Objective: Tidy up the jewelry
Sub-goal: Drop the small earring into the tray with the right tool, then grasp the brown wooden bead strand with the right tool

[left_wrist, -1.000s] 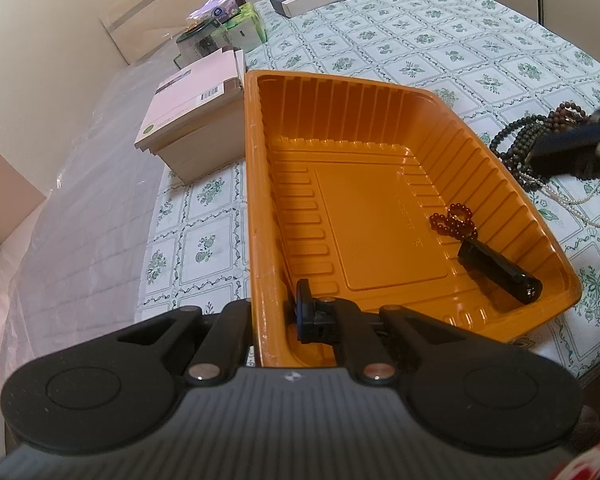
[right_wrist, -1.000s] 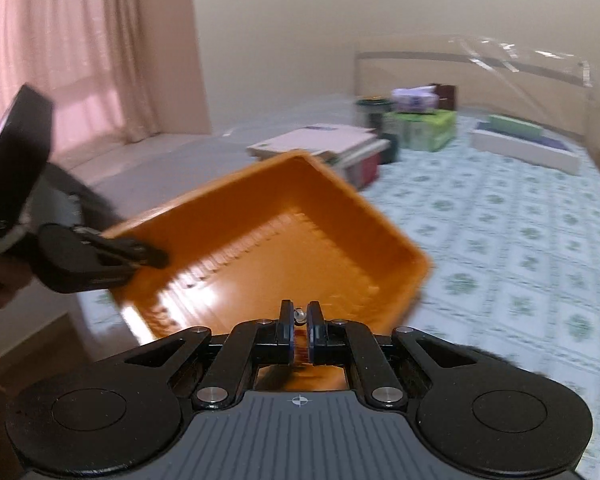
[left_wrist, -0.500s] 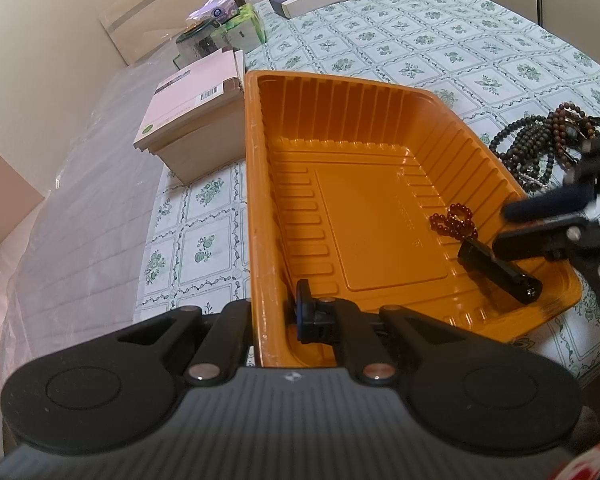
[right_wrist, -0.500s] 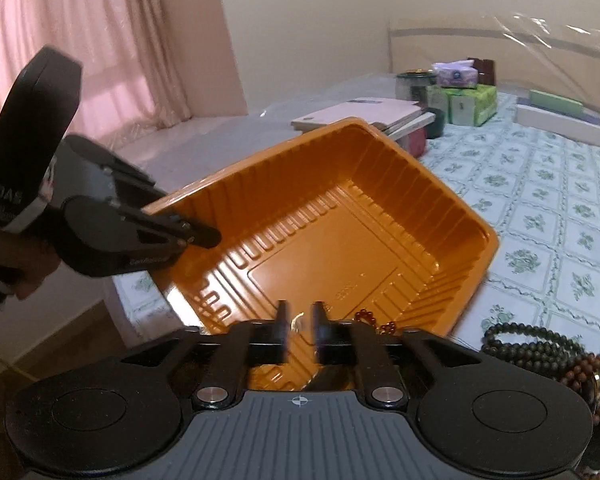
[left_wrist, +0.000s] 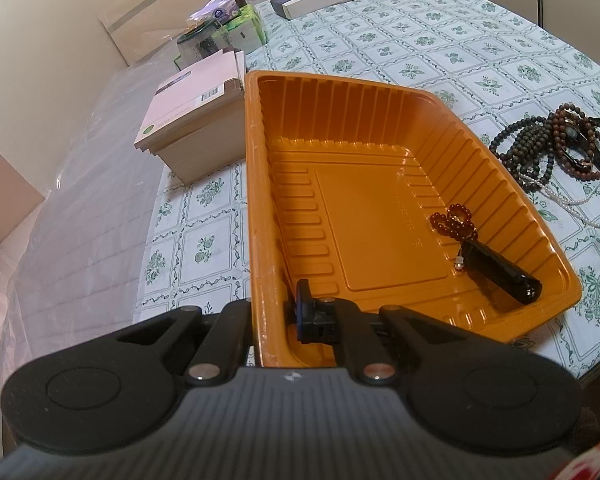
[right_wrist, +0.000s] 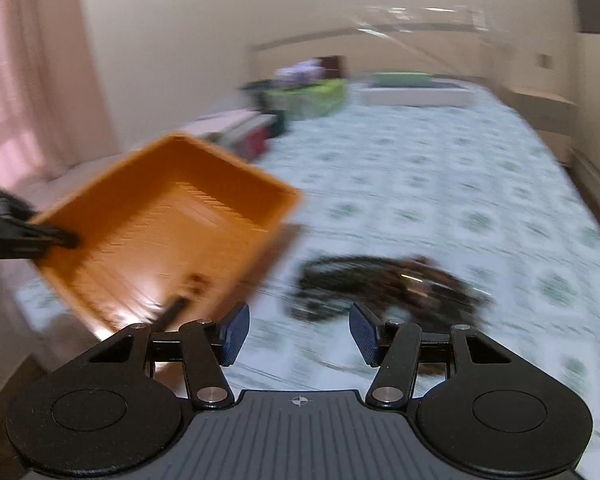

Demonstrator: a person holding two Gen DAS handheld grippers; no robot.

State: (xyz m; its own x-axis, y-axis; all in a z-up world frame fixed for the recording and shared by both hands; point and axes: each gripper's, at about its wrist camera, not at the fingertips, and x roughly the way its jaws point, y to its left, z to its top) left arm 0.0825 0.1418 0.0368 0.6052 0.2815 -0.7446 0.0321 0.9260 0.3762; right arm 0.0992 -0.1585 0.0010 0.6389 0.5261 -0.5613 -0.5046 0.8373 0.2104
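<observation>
— Along the near wall of the orange tray (left_wrist: 380,184), what does the left claw (left_wrist: 274,312) do?

— It is clamped on that wall, one finger outside and one inside. The tray is thin moulded plastic, glossy, with ribbed sides and a flat rectangular panel in its floor.

— And the jewelry?

— A small bracelet of round reddish-brown beads (left_wrist: 454,222) lies on the tray floor by the right wall, touching a smooth black oblong piece (left_wrist: 498,274). Outside the tray, on the desk (left_wrist: 440,40) with its green floral checked cloth, sits a tangled heap of dark green and brown bead strands (left_wrist: 552,144), with a thin string of tiny pale pearls (left_wrist: 568,200) trailing from it.

— Anything else from the left wrist?

— A pale cardboard box (left_wrist: 196,120) just left of the tray, and a green tissue box (left_wrist: 242,26) farther back.

— From the right wrist?

— Blurred. The right claw (right_wrist: 298,334) stands wide apart, blue pads (right_wrist: 236,332) bare, holding nothing, above the cloth. The bead heap (right_wrist: 384,284) lies just beyond its fingers; the tray (right_wrist: 172,216) is to the left, gripped by the other claw (right_wrist: 40,236).
</observation>
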